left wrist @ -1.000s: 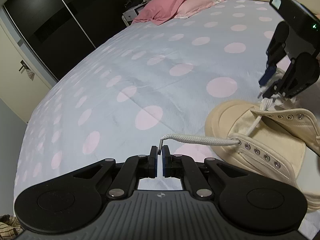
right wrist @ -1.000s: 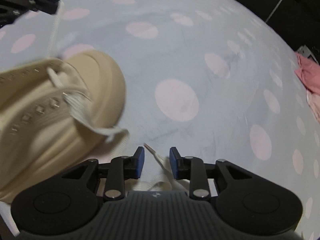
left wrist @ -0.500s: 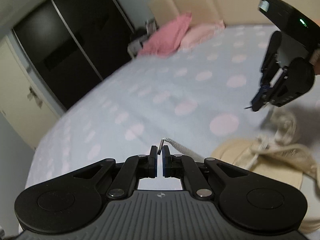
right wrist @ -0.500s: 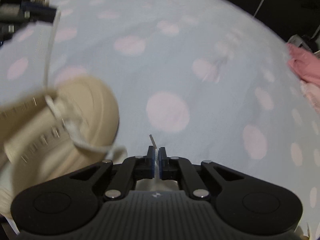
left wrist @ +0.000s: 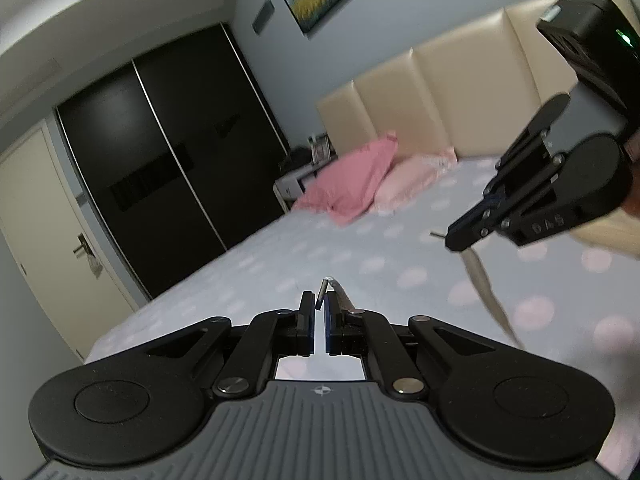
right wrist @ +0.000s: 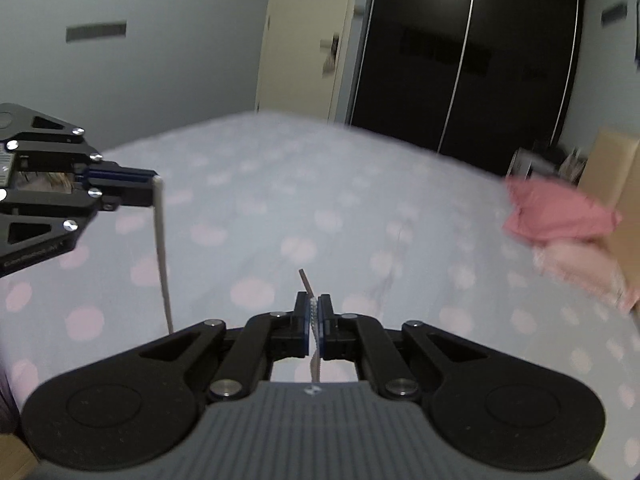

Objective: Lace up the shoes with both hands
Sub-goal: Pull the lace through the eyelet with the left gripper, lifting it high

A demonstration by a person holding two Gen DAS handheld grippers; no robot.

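The shoe is out of both views. In the left wrist view my left gripper (left wrist: 318, 301) is shut on one end of the white shoelace (left wrist: 339, 291), whose tip pokes up between the pads. My right gripper (left wrist: 454, 236) hangs at the upper right, shut on the other lace end, and that strand (left wrist: 486, 284) drops down towards the bed. The right wrist view shows my right gripper (right wrist: 315, 307) clamped on the lace (right wrist: 306, 280). There the left gripper (right wrist: 154, 192) is at the left with its strand (right wrist: 162, 264) hanging straight down.
Below both grippers spreads a blue bedsheet with pink dots (left wrist: 280, 264). Pink pillows (left wrist: 352, 180) lie against a cream headboard (left wrist: 440, 92). A black sliding wardrobe (left wrist: 160, 160) and a cream door (left wrist: 60, 248) stand beyond the bed's edge.
Both grippers rose well above the bed, drawing the lace ends up. The right gripper went from open to shut on its lace end. The shoe dropped out of both views.
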